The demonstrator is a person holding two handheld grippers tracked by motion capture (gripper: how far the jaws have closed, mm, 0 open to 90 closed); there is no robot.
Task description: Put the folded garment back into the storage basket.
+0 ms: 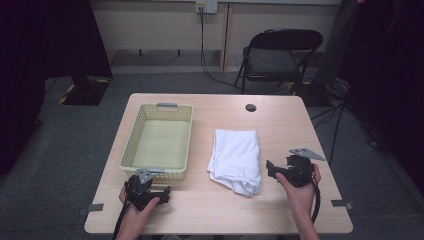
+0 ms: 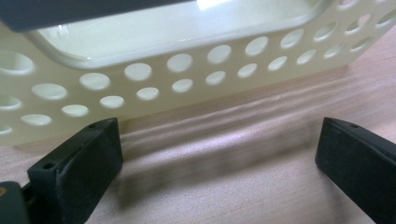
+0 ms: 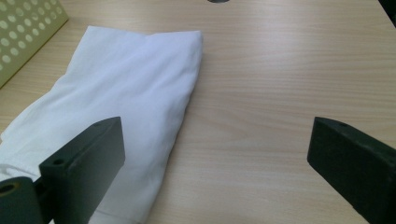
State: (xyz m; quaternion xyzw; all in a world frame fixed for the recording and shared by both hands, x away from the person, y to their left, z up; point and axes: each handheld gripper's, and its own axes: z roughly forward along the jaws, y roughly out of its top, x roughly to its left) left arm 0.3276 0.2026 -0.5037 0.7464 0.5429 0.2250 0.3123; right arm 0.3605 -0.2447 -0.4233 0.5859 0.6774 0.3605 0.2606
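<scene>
A pale yellow perforated basket (image 1: 131, 140) stands empty on the left half of the wooden table (image 1: 280, 125). A folded white cloth (image 1: 236, 157) lies to its right, near the table's middle. My left gripper (image 1: 150, 186) rests on the table just in front of the basket's near wall (image 2: 159, 80). In the left gripper view it (image 2: 219, 135) is open, with bare wood between the jaws. My right gripper (image 1: 278, 168) sits just right of the cloth's near end. It (image 3: 217, 126) is open too, its left jaw over the cloth's edge (image 3: 126, 79).
A round black grommet (image 1: 250, 107) is set in the table near its far edge. Beyond the table, a black folding chair (image 1: 280, 52) stands on the carpet, with cables running across the floor. The basket's corner (image 3: 23, 32) shows at the upper left of the right gripper view.
</scene>
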